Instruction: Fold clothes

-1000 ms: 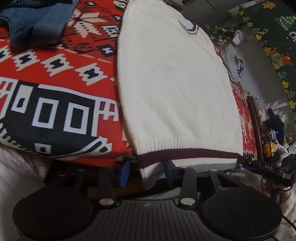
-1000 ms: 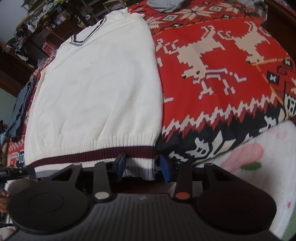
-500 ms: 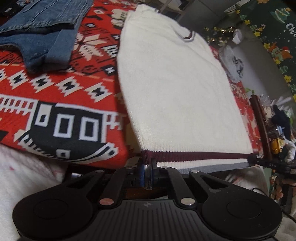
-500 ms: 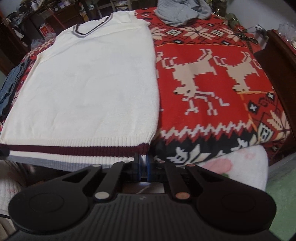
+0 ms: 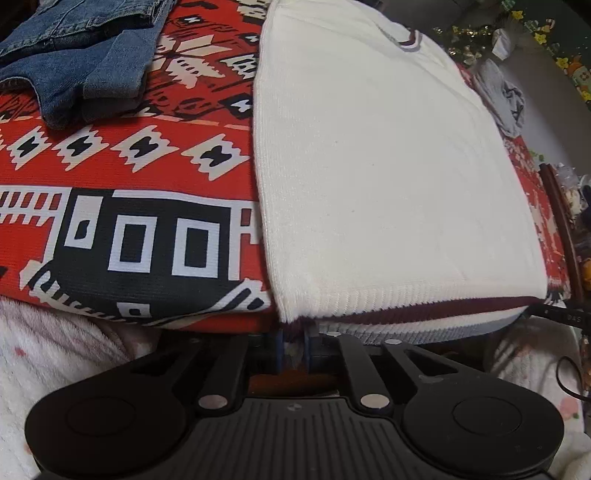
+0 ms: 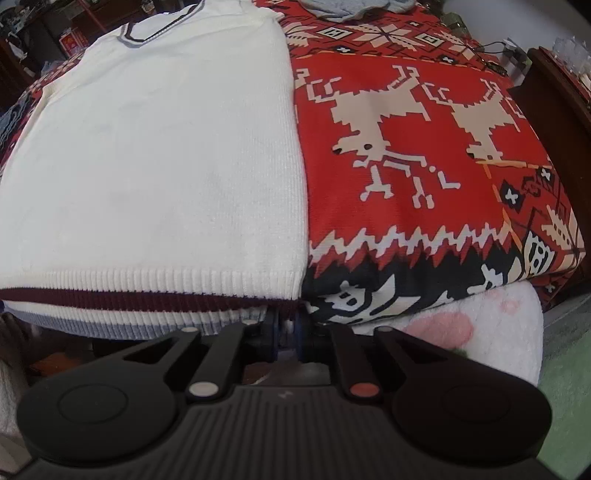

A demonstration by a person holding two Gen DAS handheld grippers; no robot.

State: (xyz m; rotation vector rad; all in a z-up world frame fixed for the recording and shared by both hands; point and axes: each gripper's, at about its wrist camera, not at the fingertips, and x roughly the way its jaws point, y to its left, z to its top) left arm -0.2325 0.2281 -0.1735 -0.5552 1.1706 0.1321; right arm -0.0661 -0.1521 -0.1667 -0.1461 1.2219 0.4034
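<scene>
A cream knitted vest with maroon-striped hem [image 5: 388, 177] lies flat on the red patterned blanket [image 5: 122, 158]. Left gripper [image 5: 293, 341] and right gripper [image 6: 286, 328] each pinch a hem corner; next, probably lift both evenly toward the collar.

White knit vest [image 5: 376, 158] lies flat, maroon-striped hem nearest.

Place: a lived-in home room.
Surface: a red Christmas blanket [image 6: 424, 155] with reindeer and snowflake patterns, laid over a fluffy white cover [image 6: 491, 325].
Laundry: a white knit sweater [image 5: 376, 166], folded jeans [image 5: 77, 55], a grey garment [image 5: 506, 99].
Surroundings: cluttered dark wooden shelves [image 6: 44, 33], a green festive hanging [image 5: 561, 44].
</scene>
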